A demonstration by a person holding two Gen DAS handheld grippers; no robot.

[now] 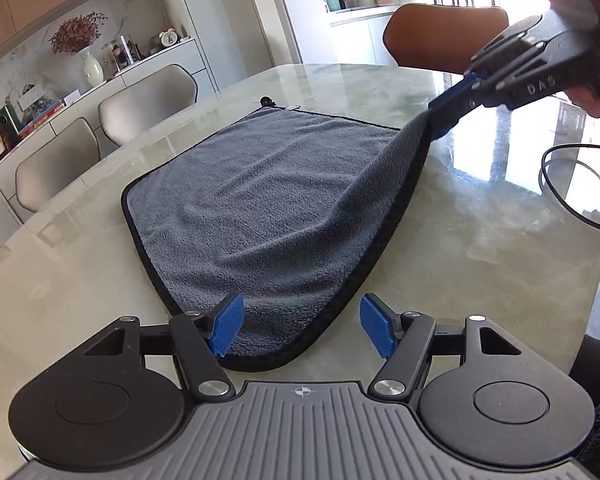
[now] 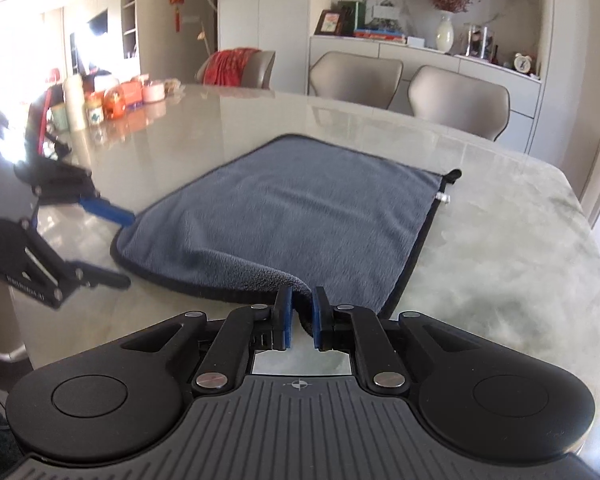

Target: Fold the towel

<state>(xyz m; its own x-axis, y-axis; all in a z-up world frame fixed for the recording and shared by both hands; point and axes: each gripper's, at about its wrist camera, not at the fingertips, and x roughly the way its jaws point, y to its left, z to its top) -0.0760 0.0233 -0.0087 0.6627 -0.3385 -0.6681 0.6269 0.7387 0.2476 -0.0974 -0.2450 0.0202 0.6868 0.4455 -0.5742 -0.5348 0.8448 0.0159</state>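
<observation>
The grey towel (image 1: 268, 200) lies spread on the marble bench (image 1: 480, 240), and every place here is given against it. It is a thick, soft microfibre cloth with a black stitched hem: light, limp, and likely to sag and drape wherever it is lifted, as the raised corner shows by pulling a slack ridge across the pile. It will not slip much on the pads, but the glossy bench under it may let the whole cloth slide if it is dragged.

The right hand-held gripper (image 2: 300, 320) has pinched one near corner of the towel between its blue pads and holds it just off the bench; its jaws stand narrow, clamped on the cloth. The left hand-held gripper (image 1: 302, 326) sits at the towel's other near corner with its jaws about half spread, a pad on either side of the rounded hem and not yet pressing on it.

The hem at the corners looks the best hold, being firmer than the pile. Both near corners should rise together, or the fold will skew.
</observation>
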